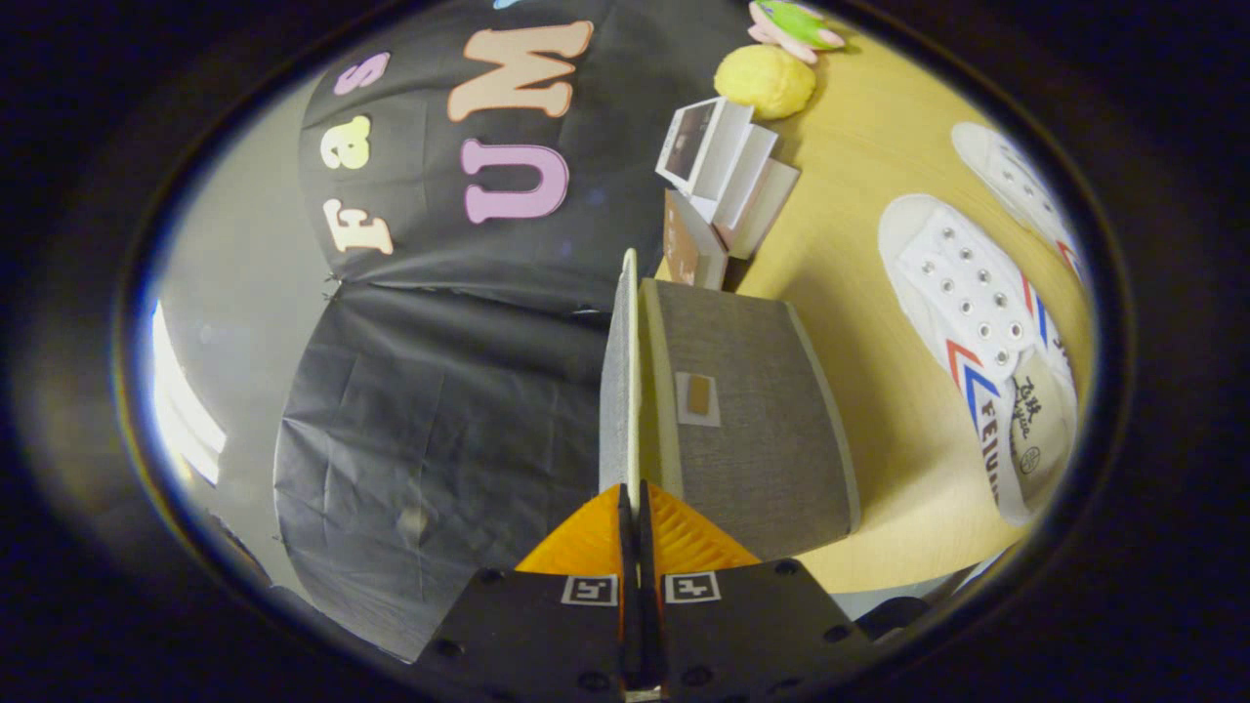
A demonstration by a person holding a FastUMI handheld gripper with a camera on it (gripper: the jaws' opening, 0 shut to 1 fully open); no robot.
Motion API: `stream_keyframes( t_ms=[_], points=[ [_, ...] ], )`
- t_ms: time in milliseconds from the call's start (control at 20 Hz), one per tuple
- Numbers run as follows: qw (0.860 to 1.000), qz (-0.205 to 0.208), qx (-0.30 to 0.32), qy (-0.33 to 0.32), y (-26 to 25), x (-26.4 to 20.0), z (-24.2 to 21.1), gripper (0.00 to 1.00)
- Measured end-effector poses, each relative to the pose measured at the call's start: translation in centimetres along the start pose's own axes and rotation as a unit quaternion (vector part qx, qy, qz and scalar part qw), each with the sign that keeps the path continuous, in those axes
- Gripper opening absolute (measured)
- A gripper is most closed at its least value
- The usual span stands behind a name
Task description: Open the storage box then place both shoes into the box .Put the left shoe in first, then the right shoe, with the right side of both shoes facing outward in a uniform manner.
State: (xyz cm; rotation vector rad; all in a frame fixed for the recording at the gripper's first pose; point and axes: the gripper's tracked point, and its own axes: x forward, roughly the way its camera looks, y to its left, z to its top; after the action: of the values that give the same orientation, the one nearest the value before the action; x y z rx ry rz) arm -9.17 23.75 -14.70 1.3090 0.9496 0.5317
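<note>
Your camera is rolled onto its side here, so the wooden table (pixel 869 195) stands like a wall beside the storage box (pixel 752 430), which serves as the landmark for everything else. The grey fabric box sits on that table just ahead of your gripper (pixel 630 513), a small tag holder on the face turned toward you. Its lid (pixel 620 391) is a thin grey panel seen edge-on, lifted slightly off the box's body so a narrow pale gap runs between the two; what lies inside the box cannot be seen through that gap. Your gripper's fingers are drawn nearly together and pinch the near edge of the lid, one finger (pixel 586 542) on its outer side and one on the side facing the box. Beyond the box, across bare table, lie the two white shoes: the nearer shoe (pixel 977 332), with red and blue stripes and open eyelets, rests closest to the box, and the farther shoe (pixel 1016 181) lies just past it. Behind the box stands a cluster of small white cartons (pixel 728 181), close against its far end. Past those cartons sits a yellow ball (pixel 765 80), and a green-and-pink toy (pixel 796 24) lies just beyond it.
</note>
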Motion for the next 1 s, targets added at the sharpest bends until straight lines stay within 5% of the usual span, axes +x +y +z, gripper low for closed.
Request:
stream_keyframes(
  t_ms=[1000],
  points=[
    [0.985,0.082,-0.136,0.067,16.0,7.3,-4.7,0.10]
  ],
)
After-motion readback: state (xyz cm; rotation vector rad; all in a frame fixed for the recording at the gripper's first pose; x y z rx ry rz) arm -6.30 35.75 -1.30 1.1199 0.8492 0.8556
